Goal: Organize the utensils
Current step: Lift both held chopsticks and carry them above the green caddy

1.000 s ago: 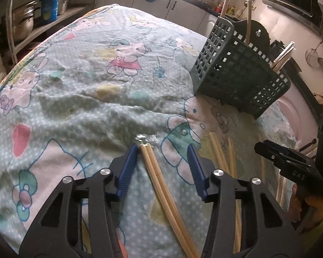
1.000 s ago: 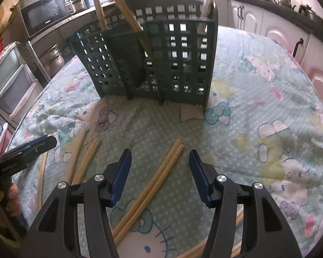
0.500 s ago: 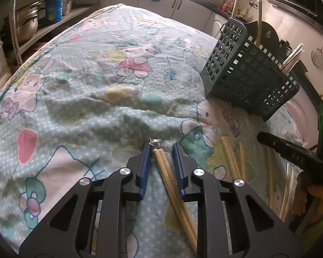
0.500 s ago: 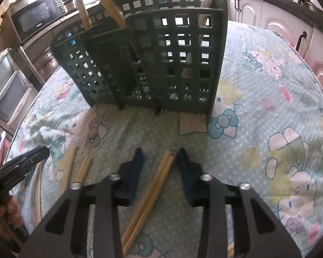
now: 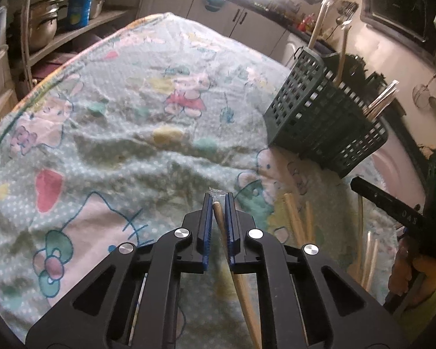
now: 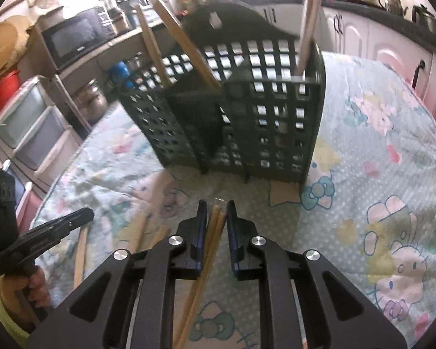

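Note:
My left gripper is shut on a pair of wooden chopsticks in a clear wrapper, low over the cloth. The jaws of my right gripper are closing, and their pads press on a second chopstick pair, lifted a little in front of the dark green utensil caddy. The caddy stands at the right in the left wrist view and holds upright chopsticks and metal utensils. Several loose chopsticks lie on the cloth between the two grippers.
A wrinkled cartoon-print tablecloth covers the rounded table. Shelves with pots stand beyond its left edge, and cabinets run behind it. A microwave sits past the caddy. A hand holds the left gripper's handle.
Both grippers have closed from wide open onto their chopstick pairs. The right one has risen with its pair, and the caddy looks nearer. The left gripper has stayed about where it was.

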A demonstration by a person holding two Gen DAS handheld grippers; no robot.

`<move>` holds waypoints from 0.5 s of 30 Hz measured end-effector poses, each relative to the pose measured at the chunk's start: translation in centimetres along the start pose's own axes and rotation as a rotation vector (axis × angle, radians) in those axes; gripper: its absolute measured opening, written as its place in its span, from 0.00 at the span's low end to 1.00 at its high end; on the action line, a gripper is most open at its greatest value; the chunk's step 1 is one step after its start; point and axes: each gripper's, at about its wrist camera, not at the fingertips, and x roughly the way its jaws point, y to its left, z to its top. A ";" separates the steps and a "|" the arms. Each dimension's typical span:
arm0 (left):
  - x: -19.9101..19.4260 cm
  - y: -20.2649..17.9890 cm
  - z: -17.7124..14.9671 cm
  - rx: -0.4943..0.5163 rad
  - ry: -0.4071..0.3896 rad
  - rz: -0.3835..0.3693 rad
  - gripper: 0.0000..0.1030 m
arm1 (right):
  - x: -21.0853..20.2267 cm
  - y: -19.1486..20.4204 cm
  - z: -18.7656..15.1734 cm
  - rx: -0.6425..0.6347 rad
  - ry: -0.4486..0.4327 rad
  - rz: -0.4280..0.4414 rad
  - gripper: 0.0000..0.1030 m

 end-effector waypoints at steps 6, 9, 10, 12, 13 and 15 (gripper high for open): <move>-2.6 -1.2 1.0 0.012 -0.065 -0.025 0.02 | -3.0 0.8 0.0 -0.015 -0.063 0.029 0.13; -3.8 -2.0 1.5 0.025 -0.095 -0.041 0.02 | -4.3 1.2 0.1 -0.022 -0.094 0.038 0.12; -4.3 -2.4 1.7 0.033 -0.108 -0.047 0.02 | -4.7 1.4 0.2 -0.024 -0.104 0.040 0.12; -5.1 -3.1 2.1 0.045 -0.126 -0.058 0.02 | -5.6 1.6 0.3 -0.030 -0.125 0.044 0.12; -5.3 -3.5 2.3 0.054 -0.134 -0.062 0.02 | -6.1 1.7 0.3 -0.034 -0.135 0.046 0.12; -5.7 -4.2 2.7 0.068 -0.148 -0.068 0.02 | -7.1 1.7 0.4 -0.044 -0.154 0.048 0.12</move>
